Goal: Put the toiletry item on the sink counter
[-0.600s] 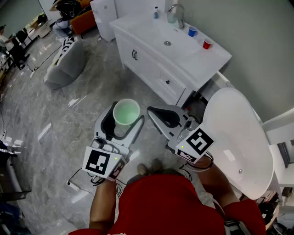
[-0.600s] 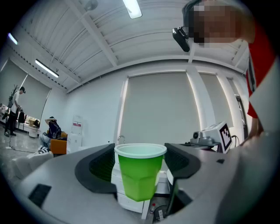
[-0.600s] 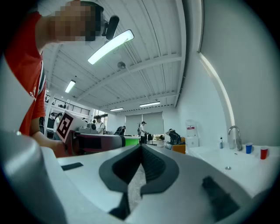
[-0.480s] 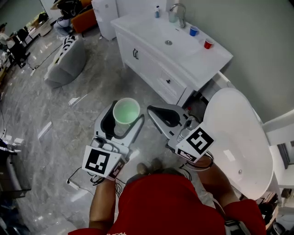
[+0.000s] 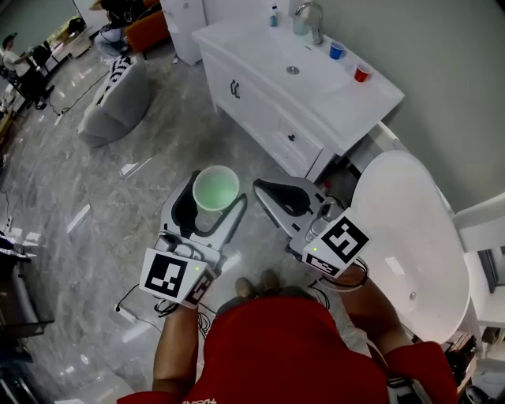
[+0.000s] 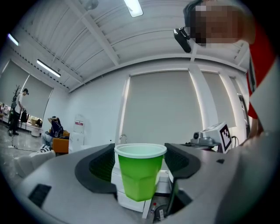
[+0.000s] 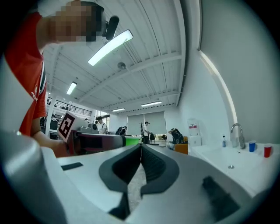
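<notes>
Left gripper (image 5: 215, 205) clamps the green cup (image 5: 216, 188), which is upright in the air over the floor. Right gripper (image 5: 262, 190) is closed and empty, at 3 o'clock of the cup. Counter (image 5: 347, 109) lies at 1 o'clock, well apart. Judged: pickup done. Approach, set-down on bare counter and release remain.

Cup (image 5: 215, 188) upright between jaws of left tool (image 5: 216, 199), above floor (image 5: 134, 213). Right tool (image 5: 262, 189) just beside, at cup's 3 o'clock. Sink worktop (image 5: 347, 99) at 1 o'clock, well apart. On worktop: faucet (image 5: 312, 22) at far edge, bottle (image 5: 274, 15) at faucet's 9 o'clock, two small cups (image 5: 337, 51) at its 4 o'clock. Tub (image 5: 410, 229) at 3 o'clock.
</notes>
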A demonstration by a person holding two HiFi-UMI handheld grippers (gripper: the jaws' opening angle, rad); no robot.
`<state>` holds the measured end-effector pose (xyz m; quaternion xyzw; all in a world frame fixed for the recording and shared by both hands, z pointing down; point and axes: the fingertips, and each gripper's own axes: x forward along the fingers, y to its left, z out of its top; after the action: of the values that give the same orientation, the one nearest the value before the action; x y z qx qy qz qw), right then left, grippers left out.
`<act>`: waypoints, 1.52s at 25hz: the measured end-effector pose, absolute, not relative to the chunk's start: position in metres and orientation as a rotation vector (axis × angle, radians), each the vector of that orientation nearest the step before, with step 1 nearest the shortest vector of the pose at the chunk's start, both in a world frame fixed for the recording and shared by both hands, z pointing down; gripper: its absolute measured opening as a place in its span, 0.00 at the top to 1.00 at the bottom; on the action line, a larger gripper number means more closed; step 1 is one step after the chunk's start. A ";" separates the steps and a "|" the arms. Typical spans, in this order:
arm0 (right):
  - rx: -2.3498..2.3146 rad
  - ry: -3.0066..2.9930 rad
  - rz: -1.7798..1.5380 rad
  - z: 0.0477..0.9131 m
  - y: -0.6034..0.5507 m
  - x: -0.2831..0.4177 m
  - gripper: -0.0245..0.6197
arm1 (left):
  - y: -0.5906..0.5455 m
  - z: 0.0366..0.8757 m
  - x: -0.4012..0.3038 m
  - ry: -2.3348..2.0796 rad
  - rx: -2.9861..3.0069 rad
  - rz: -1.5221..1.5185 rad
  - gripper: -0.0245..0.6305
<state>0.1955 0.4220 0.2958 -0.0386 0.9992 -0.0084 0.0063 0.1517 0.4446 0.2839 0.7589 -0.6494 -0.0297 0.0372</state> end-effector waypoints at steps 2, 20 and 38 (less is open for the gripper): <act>-0.122 3.122 -0.042 0.296 0.417 0.196 0.92 | 0.440 0.285 0.151 -1.994 2.323 -0.098 0.42; -0.170 3.122 -0.032 0.304 0.343 0.218 0.91 | 0.379 0.279 0.155 -2.071 2.286 -0.107 0.42; -0.227 3.138 0.007 0.309 0.273 0.168 0.91 | 0.306 0.282 0.097 -2.061 2.324 -0.119 0.42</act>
<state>0.1677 0.2732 0.3087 -0.0723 0.9974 0.0024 -0.0021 0.0971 0.3060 0.2819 0.7475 -0.6630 -0.0382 0.0168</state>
